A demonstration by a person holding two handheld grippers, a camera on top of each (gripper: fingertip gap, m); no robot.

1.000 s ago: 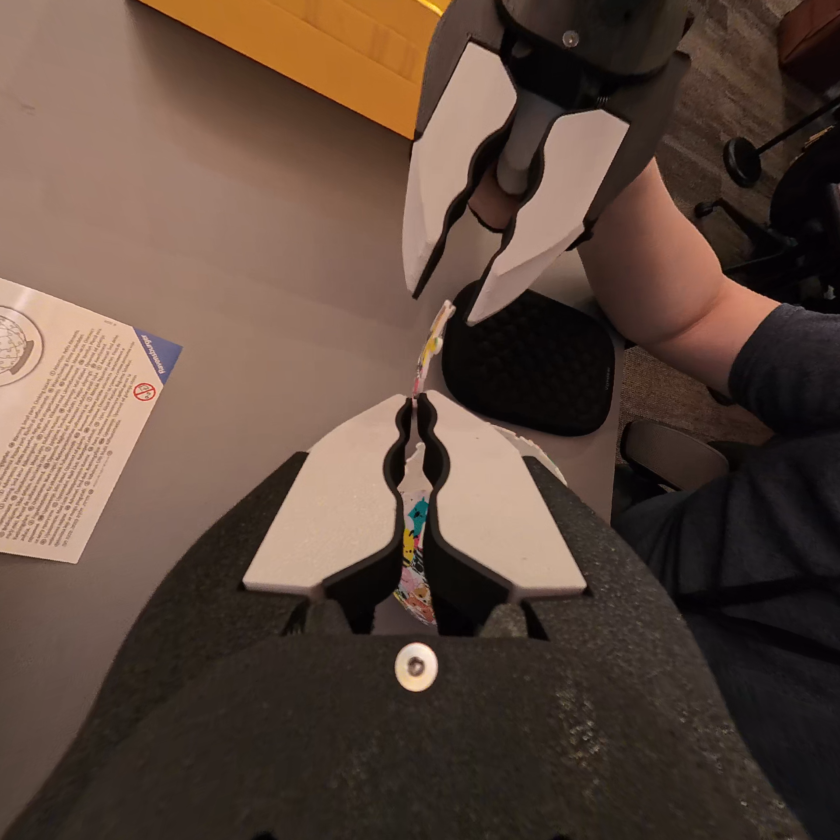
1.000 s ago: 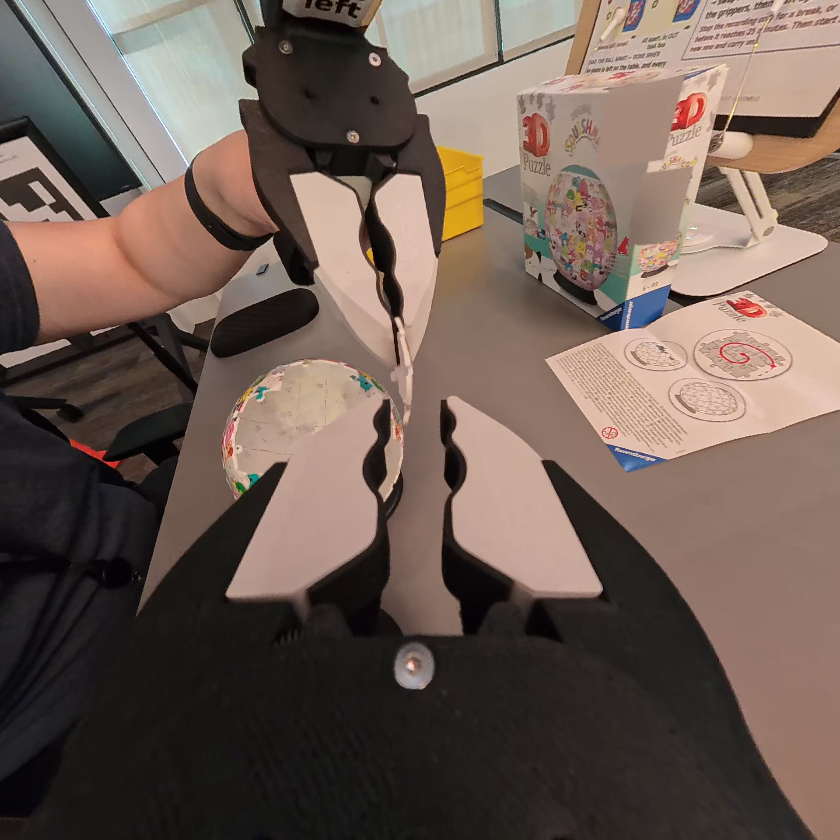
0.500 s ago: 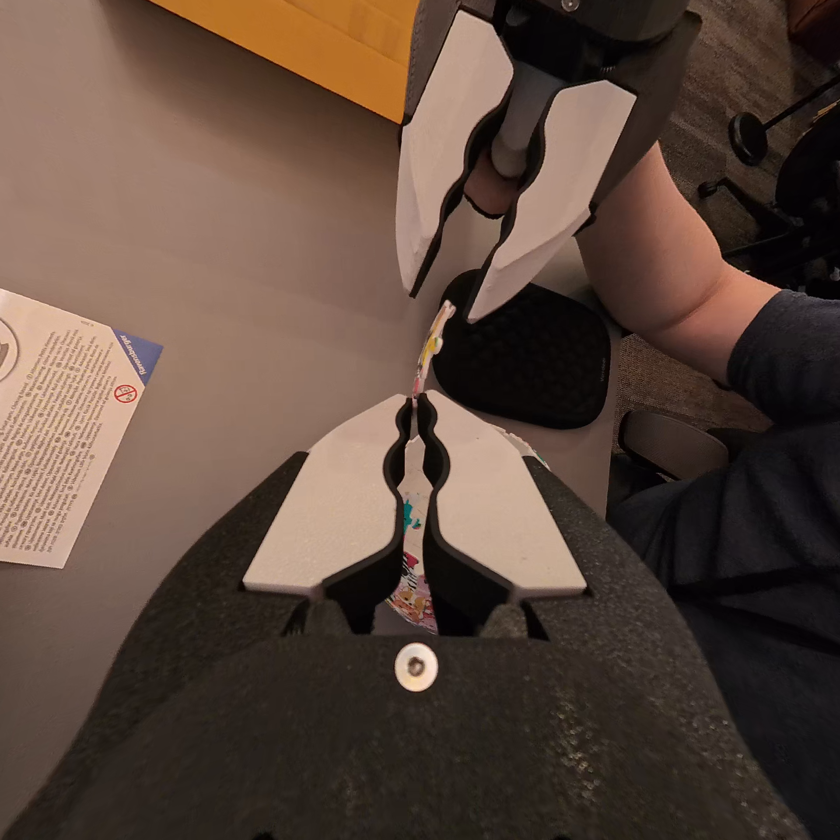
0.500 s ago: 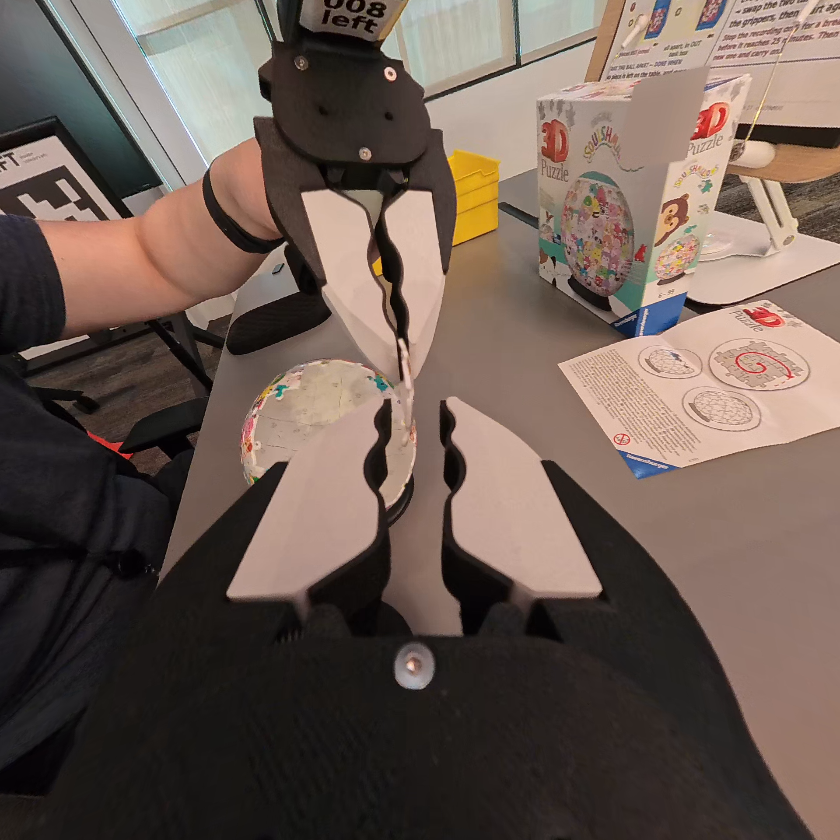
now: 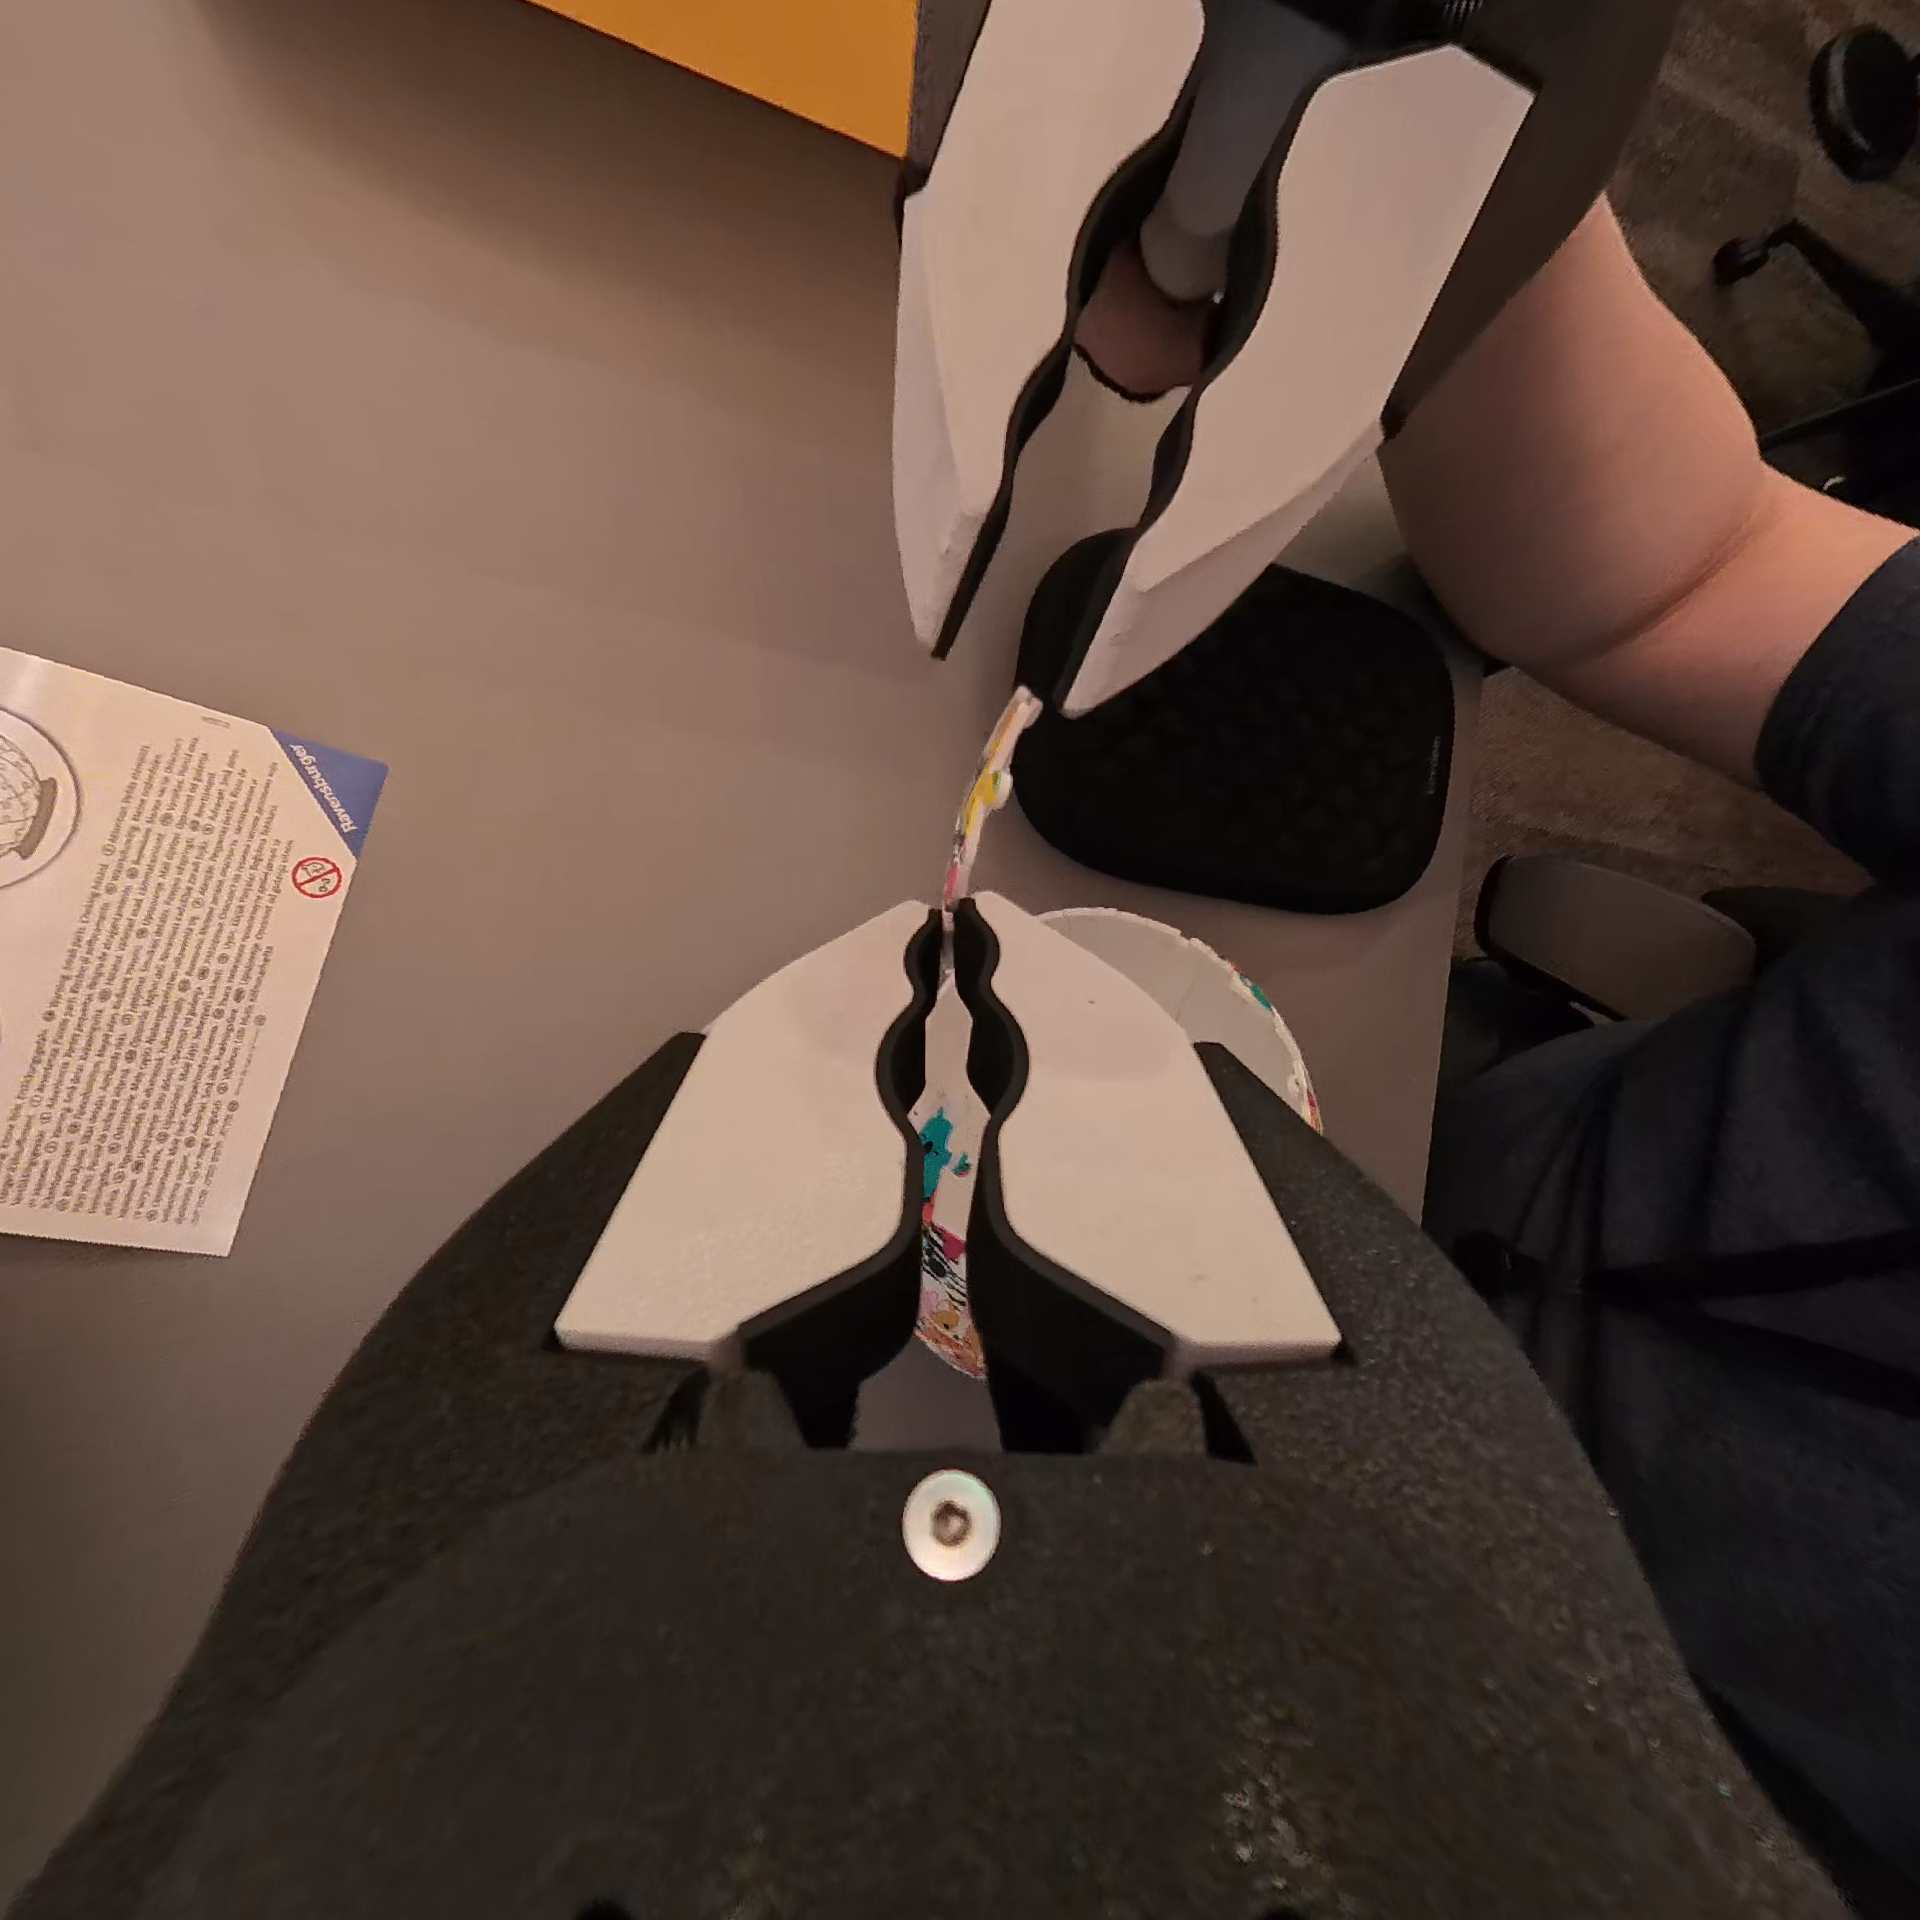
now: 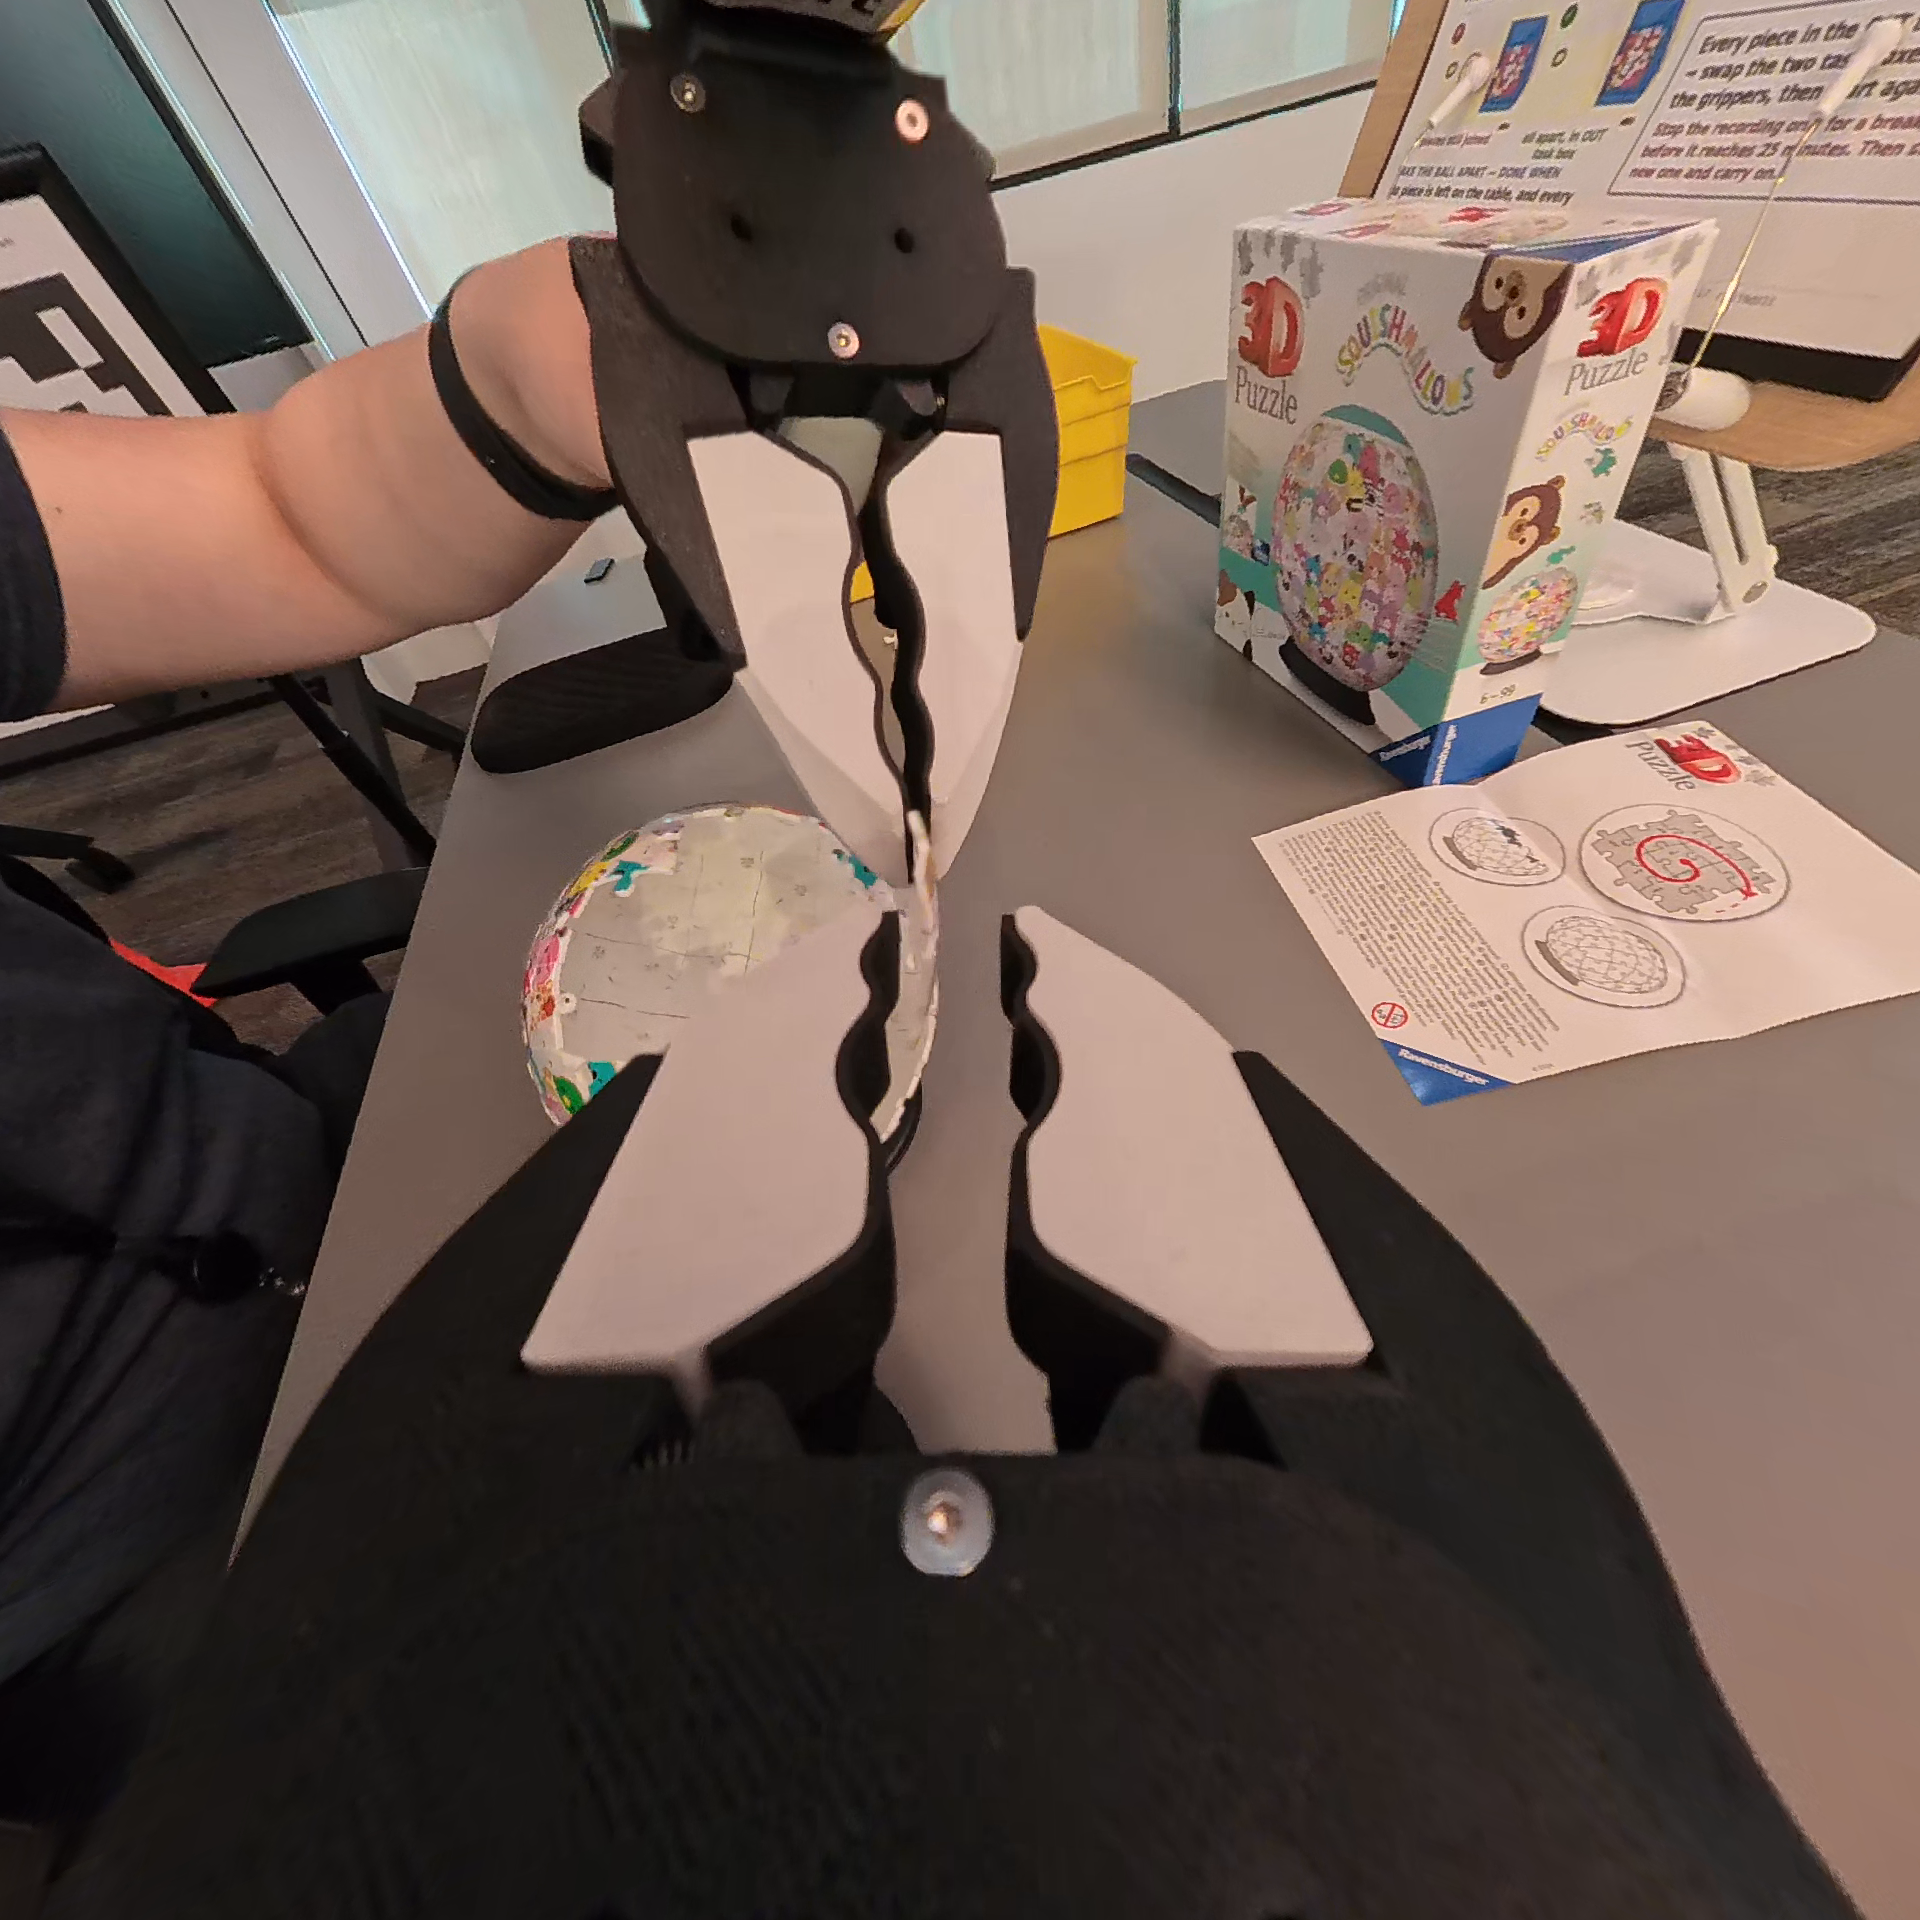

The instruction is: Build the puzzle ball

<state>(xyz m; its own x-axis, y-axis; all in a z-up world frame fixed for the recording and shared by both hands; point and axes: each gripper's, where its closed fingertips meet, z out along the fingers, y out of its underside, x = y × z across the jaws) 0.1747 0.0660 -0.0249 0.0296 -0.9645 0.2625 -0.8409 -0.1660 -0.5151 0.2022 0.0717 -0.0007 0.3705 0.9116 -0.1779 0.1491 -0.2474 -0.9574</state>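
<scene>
My left gripper [image 5: 951, 909] is shut on a curved, colourful puzzle piece [image 5: 982, 800] that sticks out past its tips. In the right wrist view it [image 6: 920, 831] hangs point-down, with the piece [image 6: 920, 862] edge-on. My right gripper [image 6: 951, 920] is open and empty, and the piece's free end is at its left fingertip [image 6: 883, 935]. In the left wrist view the right gripper [image 5: 1003, 681] faces mine, tips just above the piece. The partly built puzzle ball [image 6: 707, 935] sits on a dark stand on the table below the grippers, white inside showing; it also shows in the left wrist view [image 5: 1247, 997].
The grey table [image 6: 1143, 665] holds the puzzle box [image 6: 1434, 499] at the back right and an instruction sheet [image 6: 1610, 914] in front of it, also in the left wrist view [image 5: 156, 956]. A yellow bin [image 6: 1086, 436] stands behind. A black pad [image 5: 1247, 748] lies at the table edge. There is about 4 cm between the tips of the two grippers.
The two grippers have come closer together. The piece's free end, which was short of the right gripper's tips, now reaches them. Both grips are unchanged.
</scene>
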